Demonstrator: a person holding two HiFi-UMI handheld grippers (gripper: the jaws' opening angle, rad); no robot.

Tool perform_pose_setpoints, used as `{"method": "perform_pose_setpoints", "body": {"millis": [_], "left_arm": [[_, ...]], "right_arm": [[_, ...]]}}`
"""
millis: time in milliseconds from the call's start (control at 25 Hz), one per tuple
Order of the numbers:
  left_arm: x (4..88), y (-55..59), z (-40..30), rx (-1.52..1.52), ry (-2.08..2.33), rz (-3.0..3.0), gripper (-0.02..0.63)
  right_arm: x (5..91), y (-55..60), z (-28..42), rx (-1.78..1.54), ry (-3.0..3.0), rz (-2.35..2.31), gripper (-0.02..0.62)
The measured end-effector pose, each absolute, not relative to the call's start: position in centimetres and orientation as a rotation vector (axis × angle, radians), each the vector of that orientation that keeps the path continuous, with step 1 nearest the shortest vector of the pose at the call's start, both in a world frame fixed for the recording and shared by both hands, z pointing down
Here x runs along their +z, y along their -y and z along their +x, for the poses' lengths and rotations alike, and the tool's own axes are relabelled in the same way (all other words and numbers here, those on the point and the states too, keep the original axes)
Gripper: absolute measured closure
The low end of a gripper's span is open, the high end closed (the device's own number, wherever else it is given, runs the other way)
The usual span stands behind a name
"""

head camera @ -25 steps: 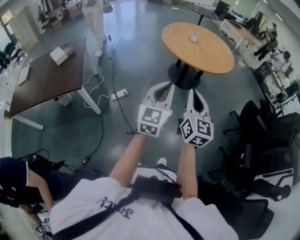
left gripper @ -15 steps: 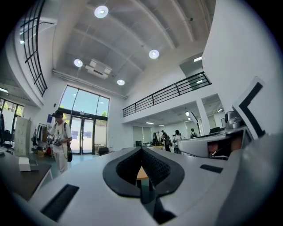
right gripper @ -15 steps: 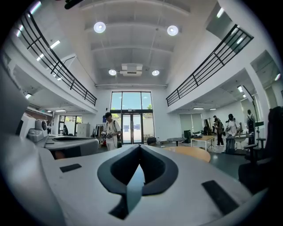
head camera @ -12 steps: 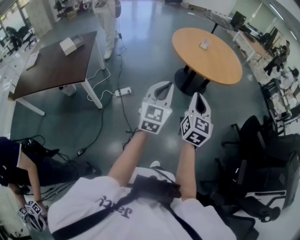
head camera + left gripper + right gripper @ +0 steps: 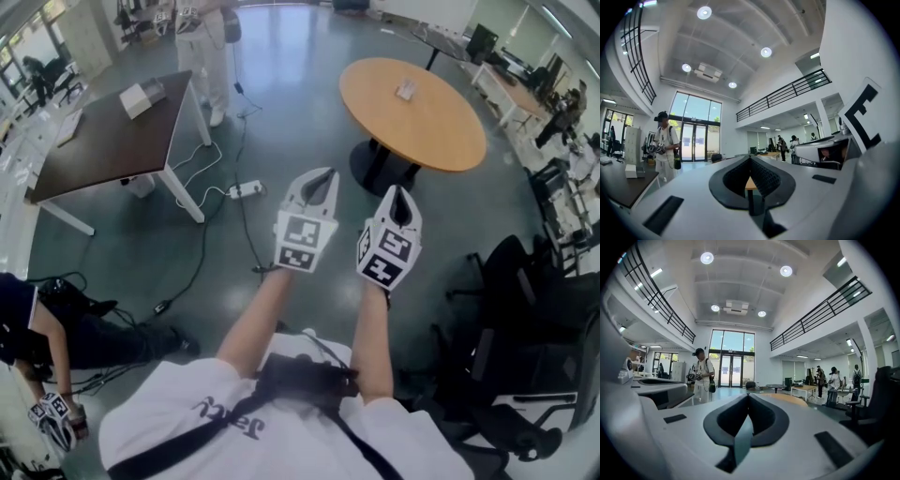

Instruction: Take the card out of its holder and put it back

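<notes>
While standing over a glossy grey floor (image 5: 281, 112), holding out two white moulded-plastic tools level and side by side: left tool (image 5: 328, 174) and right tool (image 5: 396, 191), each bearing one cube of black-and-white square markers. Keeping both pairs of jaws pressed together at the tips and gripping nothing, with dark ribbed pads lining the hollow behind each tip.

Facing one round counter (image 5: 450, 131) of smooth orange-brown wood on one black pedestal, well apart from both tools. Seeing one small pale card holder (image 5: 406, 89) sitting near that counter's far edge, and failing to tell the card apart from it at this size.

Passing one dark rectangular counter (image 5: 94, 155) on white legs at the left, carrying one white box (image 5: 142, 96) near its far edge. Noting one white power strip (image 5: 244, 190) lying on the floor among thin cables, and several black chairs (image 5: 525, 281) crowding the right side.
</notes>
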State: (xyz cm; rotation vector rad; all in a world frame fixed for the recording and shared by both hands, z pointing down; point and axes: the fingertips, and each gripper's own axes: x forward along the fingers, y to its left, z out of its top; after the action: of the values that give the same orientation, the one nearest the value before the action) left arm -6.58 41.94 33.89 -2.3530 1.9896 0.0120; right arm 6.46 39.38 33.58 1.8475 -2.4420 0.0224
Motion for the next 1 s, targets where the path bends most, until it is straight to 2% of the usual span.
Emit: {"method": "perform_pose_setpoints", "body": {"millis": [480, 680, 1000], "left_arm": [[36.1, -36.4, -5.4, -0.056, -2.008, -2.376, 0.595], [36.9, -29.2, -3.8, -0.054, -1.846, -2.475, 0.595], [33.4, -15.4, -4.3, -0.005, -1.669, -2.536, 0.595]], "right_arm": [[35.5, -34.7, 8.4, 0.077, 2.415, 1.889, 0.591], [36.4, -28.8, 8.4, 0.081, 2.383, 1.931, 0.591], [35.5, -15.6, 6.6, 0.110, 2.321, 2.030, 0.589]]}}
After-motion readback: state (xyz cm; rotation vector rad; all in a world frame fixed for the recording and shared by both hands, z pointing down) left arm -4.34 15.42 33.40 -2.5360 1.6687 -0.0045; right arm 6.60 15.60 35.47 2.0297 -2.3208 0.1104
